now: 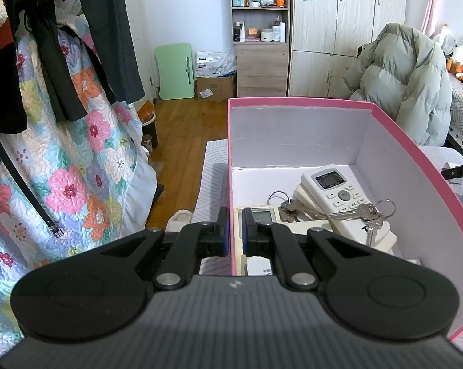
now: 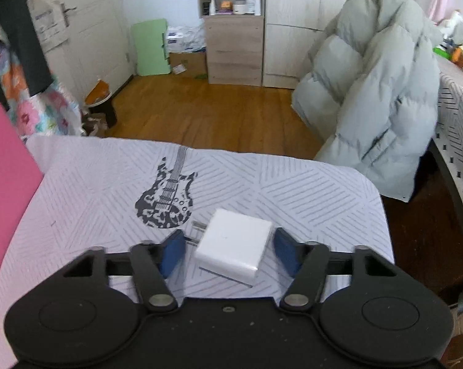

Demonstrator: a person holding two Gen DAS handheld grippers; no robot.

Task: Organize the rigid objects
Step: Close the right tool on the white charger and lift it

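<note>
In the left wrist view a pink box (image 1: 416, 153) with a white inside holds a white remote (image 1: 336, 190), a second remote (image 1: 262, 215), keys (image 1: 357, 215) and other white items. My left gripper (image 1: 235, 230) is shut on the box's left wall (image 1: 231, 184), one finger outside and one inside. In the right wrist view a white charger plug (image 2: 234, 243) with metal prongs lies on the striped cloth (image 2: 293, 184). My right gripper (image 2: 228, 252) is open, its blue pads on either side of the charger, not touching it.
The pink box's side (image 2: 3, 178) shows at the left of the right wrist view. A guitar print (image 2: 166, 196) marks the cloth. A grey puffer coat (image 2: 379, 92) hangs beyond the table's right. A floral quilt (image 1: 77, 169) hangs at the left. The wood floor (image 2: 200, 113) lies beyond.
</note>
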